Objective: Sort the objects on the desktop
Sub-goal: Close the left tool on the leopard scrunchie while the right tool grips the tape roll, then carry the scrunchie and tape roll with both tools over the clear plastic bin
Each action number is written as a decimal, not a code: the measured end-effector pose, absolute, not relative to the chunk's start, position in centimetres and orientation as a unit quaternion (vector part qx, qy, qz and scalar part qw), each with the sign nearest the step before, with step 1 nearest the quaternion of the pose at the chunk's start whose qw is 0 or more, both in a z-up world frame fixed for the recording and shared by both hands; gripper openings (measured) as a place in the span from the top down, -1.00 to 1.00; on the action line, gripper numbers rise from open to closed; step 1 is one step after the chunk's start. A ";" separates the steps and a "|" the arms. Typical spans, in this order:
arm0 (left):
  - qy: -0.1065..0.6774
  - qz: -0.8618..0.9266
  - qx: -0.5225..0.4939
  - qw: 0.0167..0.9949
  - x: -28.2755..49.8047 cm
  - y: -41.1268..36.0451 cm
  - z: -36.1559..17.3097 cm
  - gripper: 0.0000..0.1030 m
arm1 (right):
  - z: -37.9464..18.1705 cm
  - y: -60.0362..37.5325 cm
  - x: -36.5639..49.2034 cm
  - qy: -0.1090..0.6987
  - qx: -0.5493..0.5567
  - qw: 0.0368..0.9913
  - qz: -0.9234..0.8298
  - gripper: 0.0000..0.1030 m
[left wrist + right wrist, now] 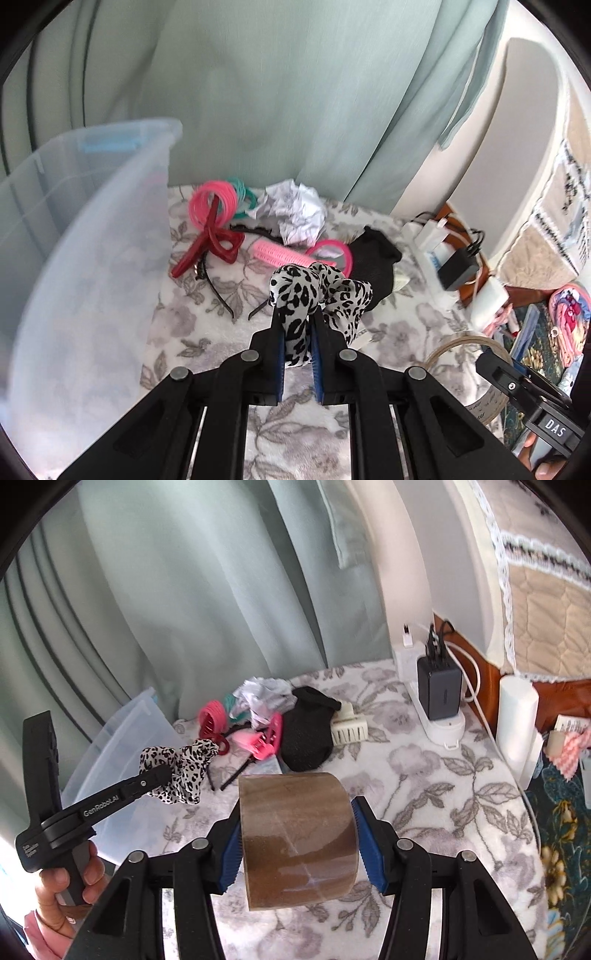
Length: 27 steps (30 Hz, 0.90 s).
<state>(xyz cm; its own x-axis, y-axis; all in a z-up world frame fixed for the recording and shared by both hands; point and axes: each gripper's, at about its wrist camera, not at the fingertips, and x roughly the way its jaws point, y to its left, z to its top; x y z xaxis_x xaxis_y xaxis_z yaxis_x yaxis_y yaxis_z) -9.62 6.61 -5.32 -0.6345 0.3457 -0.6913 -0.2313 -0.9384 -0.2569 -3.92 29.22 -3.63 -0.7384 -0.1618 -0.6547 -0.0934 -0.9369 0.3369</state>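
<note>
Surface: floral blanket (424,775), curtain behind.
Left gripper (298,332): clamped on scrunchie (317,295), lifted near bin (74,240).
Right gripper (299,834): squeezing tape roll (299,834), lifted.
Left to sort: pile (258,229) of clips, comb, crumpled paper.
Bin contents: blurred, perhaps holding something.

left gripper (298,332): fingers nearly closed, gripping | right gripper (299,834): fingers spread wide, gripping
</note>
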 end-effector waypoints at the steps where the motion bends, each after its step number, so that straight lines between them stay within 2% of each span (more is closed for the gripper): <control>1: -0.074 0.903 -0.391 0.162 -9.2 6.4 -4.8 0.77 | -3.3 29.0 -3.7 -0.174 0.357 0.020 -0.917 -0.11; 15: -0.105 0.939 -0.288 0.156 -3.3 2.2 2.5 0.77 | 3.5 24.7 -2.3 -0.124 0.296 0.074 -0.944 -0.11; 27: -0.149 0.963 -0.212 0.077 0.5 -6.8 6.2 0.77 | 10.6 16.2 -4.6 -0.074 0.229 0.185 -0.953 -0.11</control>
<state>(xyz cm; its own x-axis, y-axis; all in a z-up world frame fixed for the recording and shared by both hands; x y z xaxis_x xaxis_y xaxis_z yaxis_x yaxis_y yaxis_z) 0.53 -6.79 6.24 -0.8981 0.2120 -0.3853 -0.0856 -0.9437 -0.3196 -4.62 16.23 10.61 -0.8272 -0.3861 -0.4081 0.3181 -0.9207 0.2263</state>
